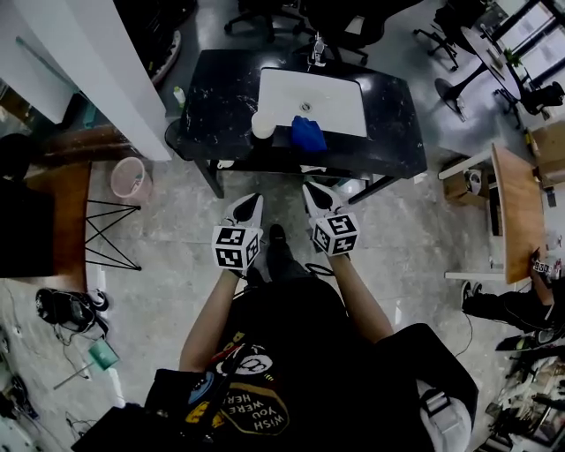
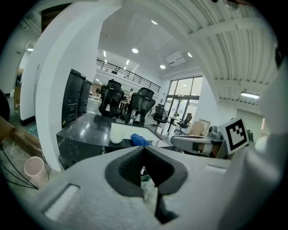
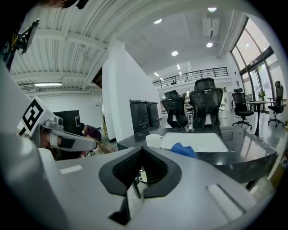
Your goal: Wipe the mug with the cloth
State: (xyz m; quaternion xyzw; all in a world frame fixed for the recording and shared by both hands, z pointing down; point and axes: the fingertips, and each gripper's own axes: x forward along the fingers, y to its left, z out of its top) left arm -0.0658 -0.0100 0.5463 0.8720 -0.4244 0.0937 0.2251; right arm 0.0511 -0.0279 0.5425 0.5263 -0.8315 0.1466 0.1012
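Observation:
A white mug stands at the near edge of a black table, beside a white sink basin. A crumpled blue cloth lies just right of the mug. Both appear far off in the gripper views: the mug and the cloth. My left gripper and right gripper hang side by side over the floor, short of the table. Both sets of jaws are shut with nothing between them.
A white pillar rises left of the table, with a pink bin and a black wire stand near it. Office chairs stand behind the table. A wooden desk lies to the right.

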